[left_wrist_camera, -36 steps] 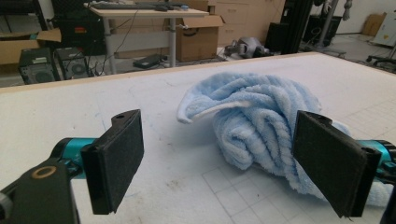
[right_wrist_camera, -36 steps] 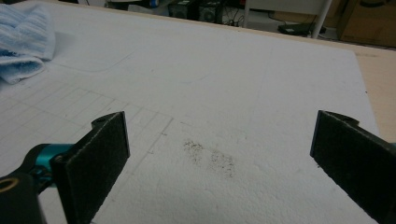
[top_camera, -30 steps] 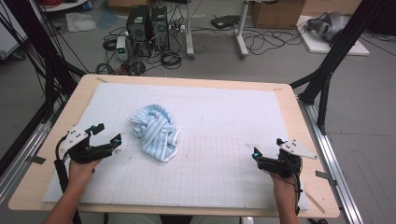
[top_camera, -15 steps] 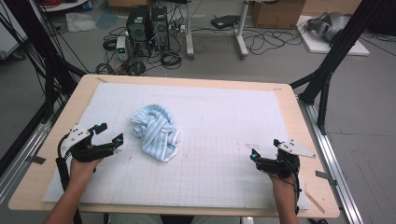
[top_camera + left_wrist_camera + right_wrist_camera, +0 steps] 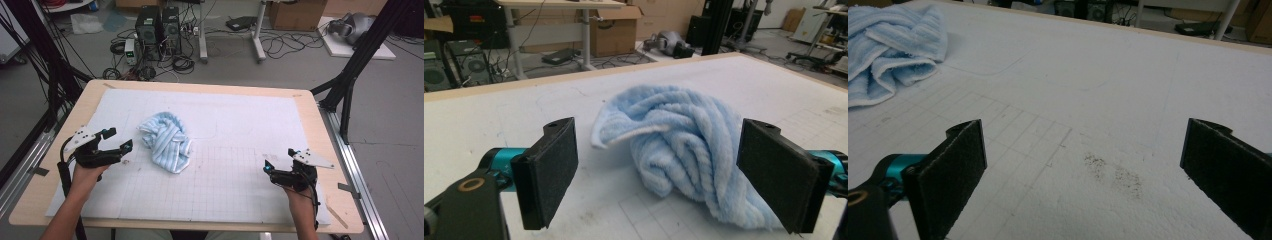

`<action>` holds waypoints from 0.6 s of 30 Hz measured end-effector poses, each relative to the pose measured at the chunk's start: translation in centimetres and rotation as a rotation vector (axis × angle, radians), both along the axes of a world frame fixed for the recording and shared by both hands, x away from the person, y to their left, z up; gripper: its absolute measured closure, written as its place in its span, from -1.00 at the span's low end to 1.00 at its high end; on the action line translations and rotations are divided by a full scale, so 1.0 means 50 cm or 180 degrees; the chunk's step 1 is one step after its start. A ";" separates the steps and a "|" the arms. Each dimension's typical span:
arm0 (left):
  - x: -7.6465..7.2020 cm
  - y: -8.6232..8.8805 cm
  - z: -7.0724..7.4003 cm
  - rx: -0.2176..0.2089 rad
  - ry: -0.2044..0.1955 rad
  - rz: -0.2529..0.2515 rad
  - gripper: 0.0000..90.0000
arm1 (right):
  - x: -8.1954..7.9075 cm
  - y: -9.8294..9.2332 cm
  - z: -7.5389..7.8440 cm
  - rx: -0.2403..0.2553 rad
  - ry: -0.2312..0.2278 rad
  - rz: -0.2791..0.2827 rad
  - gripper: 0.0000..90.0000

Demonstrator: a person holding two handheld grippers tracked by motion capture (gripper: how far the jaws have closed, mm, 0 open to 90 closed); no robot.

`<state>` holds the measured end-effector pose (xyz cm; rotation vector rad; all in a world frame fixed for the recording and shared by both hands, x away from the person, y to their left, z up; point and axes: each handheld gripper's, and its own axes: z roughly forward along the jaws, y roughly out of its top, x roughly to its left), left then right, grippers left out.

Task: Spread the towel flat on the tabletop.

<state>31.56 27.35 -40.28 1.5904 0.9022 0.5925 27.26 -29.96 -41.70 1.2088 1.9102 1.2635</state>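
Approach step: left gripper (image 5: 116,139), jaws spread, faces the crumpled blue towel (image 5: 165,140); next, close on its near edge.

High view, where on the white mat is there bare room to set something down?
The widest free patch lies between the crumpled light-blue striped towel and the right gripper; the far right of the white gridded mat is bare too. It is crowded only between towel and left gripper.

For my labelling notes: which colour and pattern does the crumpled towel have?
The towel is light blue with paler ribbed stripes and white edging, clearest in the left gripper view.
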 end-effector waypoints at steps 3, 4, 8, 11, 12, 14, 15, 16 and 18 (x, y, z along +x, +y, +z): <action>0.014 -0.018 0.012 0.0015 -0.0025 -0.0061 -0.61 | 0.001 0.003 -0.001 -0.0008 0.0007 0.0033 -0.92; 0.020 -0.026 0.016 0.0025 -0.0020 -0.0075 -0.60 | 0.001 0.004 -0.002 -0.0013 0.0013 0.0047 -0.92; 0.046 -0.061 0.032 0.0105 -0.0009 -0.0214 -0.58 | 0.000 0.007 -0.002 -0.0011 0.0048 0.0073 -0.92; 0.074 -0.094 0.026 0.0293 0.0140 -0.0328 -0.54 | 0.002 0.009 -0.002 -0.0017 0.0036 0.0093 -0.92; 0.080 -0.103 0.021 0.0349 0.0188 -0.0350 -0.53 | 0.002 0.010 -0.003 -0.0019 0.0050 0.0101 -0.92; 0.090 -0.118 0.012 0.0460 0.0280 -0.0396 -0.50 | 0.004 0.012 -0.004 -0.0018 0.0049 0.0118 -0.92; 0.093 -0.124 0.007 0.0493 0.0337 -0.0402 -0.49 | 0.004 0.014 -0.004 -0.0008 0.0070 0.0124 -0.92; 0.097 -0.130 0.002 0.0549 0.0382 -0.0405 -0.48 | 0.004 0.015 -0.005 -0.0019 0.0061 0.0141 -0.92; 0.103 -0.140 -0.008 0.0672 0.0430 -0.0413 -0.47 | 0.004 0.016 -0.006 -0.0032 0.0079 0.0148 -0.92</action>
